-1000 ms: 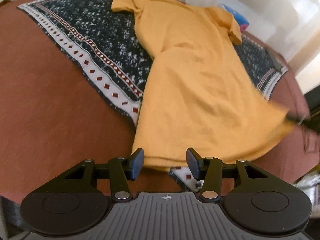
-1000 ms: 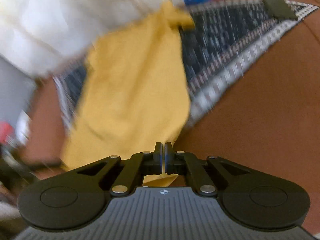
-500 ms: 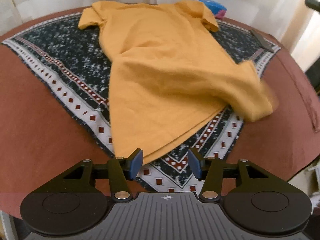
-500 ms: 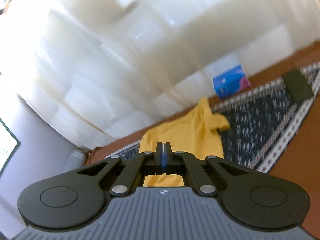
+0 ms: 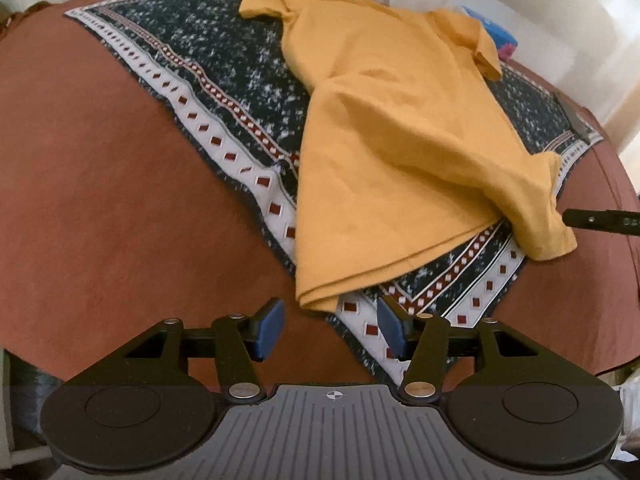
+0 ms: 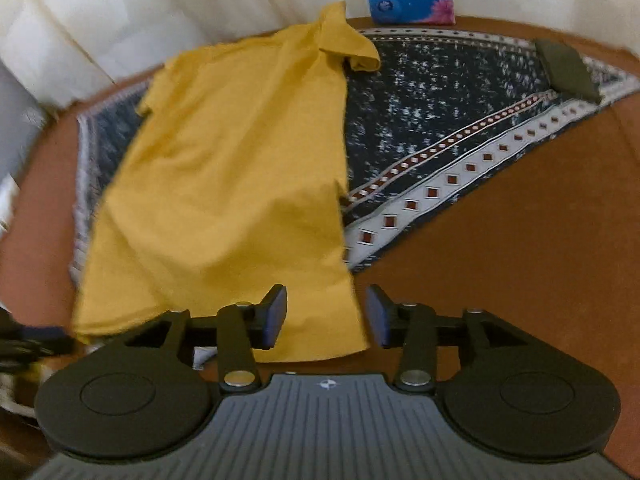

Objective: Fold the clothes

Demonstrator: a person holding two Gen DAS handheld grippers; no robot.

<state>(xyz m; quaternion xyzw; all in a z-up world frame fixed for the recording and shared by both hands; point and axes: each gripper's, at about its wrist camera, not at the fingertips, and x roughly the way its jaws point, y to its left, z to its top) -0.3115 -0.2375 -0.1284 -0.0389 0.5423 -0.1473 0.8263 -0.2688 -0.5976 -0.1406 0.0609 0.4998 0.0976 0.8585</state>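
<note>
Both jaws spread; shirt (image 5: pixel 392 148) hem bunched, overhanging cloth (image 5: pixel 224 52) edge.

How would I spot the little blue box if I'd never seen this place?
Find the brown table with the dark patterned cloth. Behind the cloth's far edge, against the white curtain, sits the blue box. It alone is bright blue, with a pink flower.

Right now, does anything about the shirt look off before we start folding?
Yes. The yellow shirt is not flat: its near right hem corner is bunched and rolled over, past the patterned cloth. Both grippers are open.
</note>
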